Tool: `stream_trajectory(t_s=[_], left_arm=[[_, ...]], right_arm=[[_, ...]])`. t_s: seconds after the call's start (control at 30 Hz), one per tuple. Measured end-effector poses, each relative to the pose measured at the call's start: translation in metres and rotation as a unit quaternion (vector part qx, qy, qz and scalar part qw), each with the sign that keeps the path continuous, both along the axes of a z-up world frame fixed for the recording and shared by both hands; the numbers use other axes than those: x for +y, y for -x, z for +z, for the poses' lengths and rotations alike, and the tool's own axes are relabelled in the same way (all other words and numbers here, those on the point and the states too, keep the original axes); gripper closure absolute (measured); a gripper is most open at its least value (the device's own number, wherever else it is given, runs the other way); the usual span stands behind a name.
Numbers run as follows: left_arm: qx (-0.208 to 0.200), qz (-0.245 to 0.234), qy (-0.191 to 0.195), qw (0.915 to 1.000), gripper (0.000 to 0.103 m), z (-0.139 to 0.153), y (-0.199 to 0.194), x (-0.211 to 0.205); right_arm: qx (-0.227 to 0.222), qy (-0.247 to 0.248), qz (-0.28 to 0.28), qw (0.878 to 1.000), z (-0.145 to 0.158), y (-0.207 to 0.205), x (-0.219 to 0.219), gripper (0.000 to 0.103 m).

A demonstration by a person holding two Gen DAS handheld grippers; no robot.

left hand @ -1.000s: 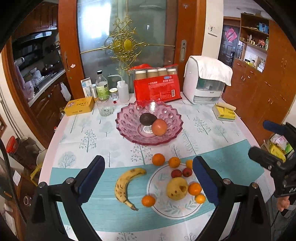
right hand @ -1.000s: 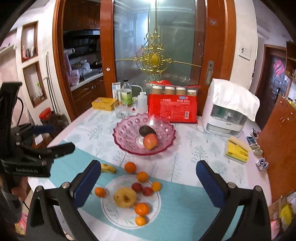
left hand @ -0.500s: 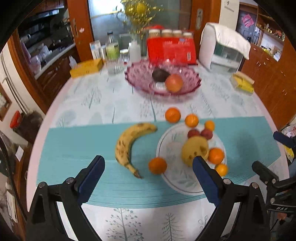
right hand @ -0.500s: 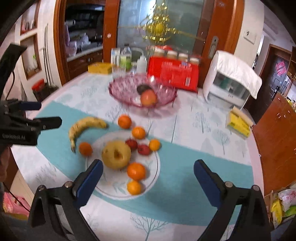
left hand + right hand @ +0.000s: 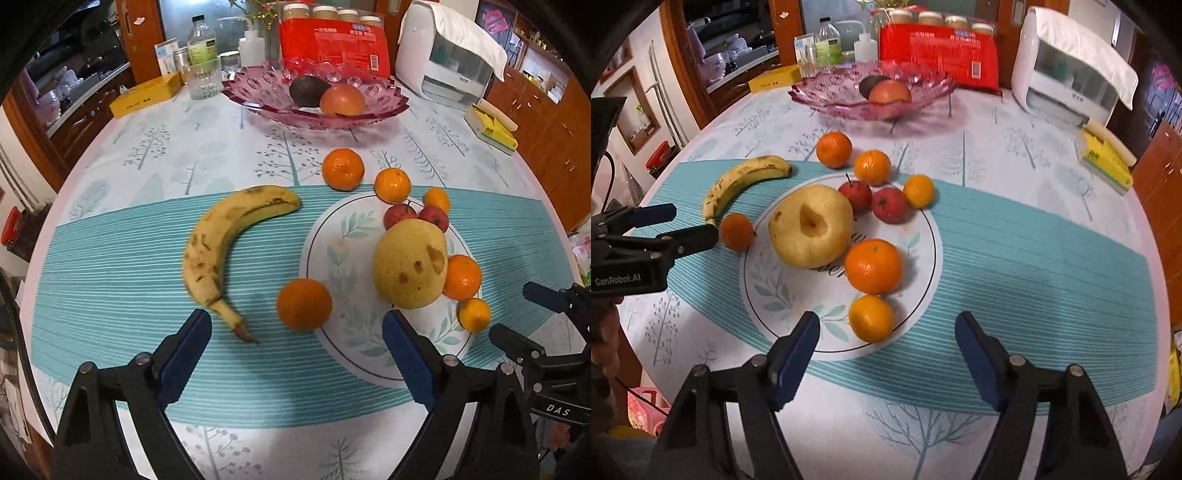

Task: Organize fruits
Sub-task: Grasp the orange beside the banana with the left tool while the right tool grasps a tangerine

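Orange mandarin point(image 5: 870, 318) sat low-centre between my right gripper point(image 5: 886, 341) jaws, just narrowing, nothing gripped; left gripper point(image 5: 295, 341) gaped empty. I judged centring first wisest.

The left tongs point(image 5: 297, 338) hang open above the surface point(image 5: 110, 258), their blue pads apart, with an orange point(image 5: 304, 304) and the banana's point(image 5: 221, 243) stem end just ahead between them. Right of the banana, a white plate point(image 5: 332, 240) carries a large yellow pear point(image 5: 410, 264), two small red apples point(image 5: 415, 216) and several more oranges. At the far side, a pink glass bowl point(image 5: 258, 96) holds an avocado point(image 5: 308, 90) and a reddish fruit point(image 5: 341, 99).
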State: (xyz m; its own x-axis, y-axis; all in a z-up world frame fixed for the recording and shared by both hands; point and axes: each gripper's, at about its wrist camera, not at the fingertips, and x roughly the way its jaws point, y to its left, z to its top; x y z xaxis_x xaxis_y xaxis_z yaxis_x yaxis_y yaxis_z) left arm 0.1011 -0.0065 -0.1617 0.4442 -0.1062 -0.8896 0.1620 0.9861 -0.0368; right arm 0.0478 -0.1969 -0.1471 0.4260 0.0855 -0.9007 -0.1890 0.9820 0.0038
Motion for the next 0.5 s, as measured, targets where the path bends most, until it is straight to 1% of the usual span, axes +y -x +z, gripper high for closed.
stream_trajectory(t_s=[0.07, 0.13, 0.2, 0.27, 0.43, 0.47, 0.5], left_arm=[[0.004, -0.002, -0.001, 1.0, 0.014, -0.005, -0.004, -0.001], [0.012, -0.002, 0.001, 0.9999, 0.02, -0.01, -0.008, -0.002], [0.02, -0.002, 0.003, 0.9998, 0.023, -0.014, -0.012, -0.001], [0.025, 0.0, 0.004, 0.9997, 0.026, -0.019, -0.015, -0.001], [0.039, 0.002, 0.009, 0.9992, 0.039, -0.028, -0.021, 0.002], [0.042, 0.002, 0.012, 0.999, 0.041, -0.03, -0.022, 0.002], [0.046, 0.003, 0.014, 0.9988, 0.045, -0.031, -0.023, 0.003]], right_arm=[[0.008, 0.001, 0.001, 1.0, -0.006, -0.002, 0.001, 0.032], [0.014, 0.0, 0.002, 1.0, -0.012, -0.004, 0.003, 0.036], [0.021, -0.002, 0.002, 1.0, -0.016, -0.006, 0.003, 0.039], [0.025, -0.004, 0.002, 1.0, -0.02, -0.008, 0.003, 0.042], [0.034, 0.0, 0.002, 0.999, -0.027, -0.012, 0.004, 0.053], [0.036, 0.0, 0.003, 0.999, -0.028, -0.013, 0.004, 0.053], [0.037, -0.003, 0.005, 0.999, -0.029, -0.013, 0.005, 0.054]])
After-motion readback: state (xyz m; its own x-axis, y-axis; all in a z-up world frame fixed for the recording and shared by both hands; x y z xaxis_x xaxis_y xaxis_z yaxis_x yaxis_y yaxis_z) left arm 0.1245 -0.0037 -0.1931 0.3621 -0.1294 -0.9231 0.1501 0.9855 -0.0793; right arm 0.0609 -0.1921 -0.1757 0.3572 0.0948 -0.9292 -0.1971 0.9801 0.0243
